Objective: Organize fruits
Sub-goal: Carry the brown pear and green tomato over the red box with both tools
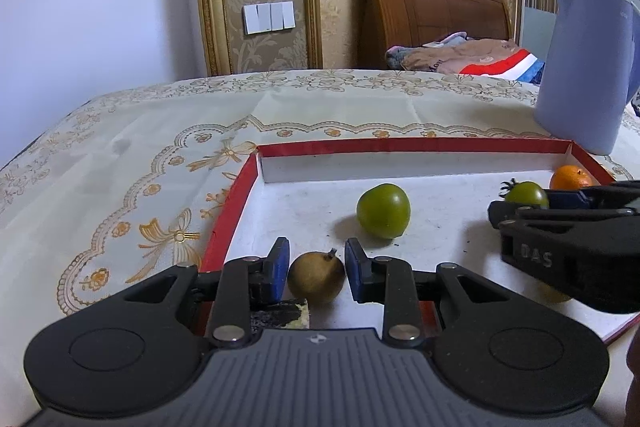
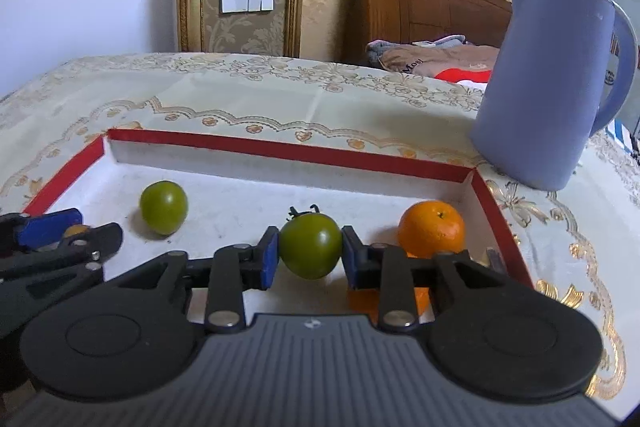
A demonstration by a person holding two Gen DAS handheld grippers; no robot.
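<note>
A red-rimmed white tray (image 1: 232,211) holds the fruit. My left gripper (image 1: 317,261) is open around a small brown round fruit (image 1: 316,277) that lies on the tray floor, with gaps on both sides. A green plum (image 1: 383,211) sits just beyond it. My right gripper (image 2: 307,253) is shut on a green tomato with a dark stem (image 2: 310,245); the tomato also shows in the left wrist view (image 1: 526,193). An orange (image 2: 432,229) sits right of it by the tray's right wall (image 2: 500,211). The green plum (image 2: 164,207) lies to the left.
A lavender jug (image 2: 548,87) stands on the patterned tablecloth (image 1: 120,155) behind the tray's far right corner. A second orange fruit (image 2: 364,299) lies under the right gripper's finger. A bed with a wooden headboard (image 1: 432,7) is beyond the table.
</note>
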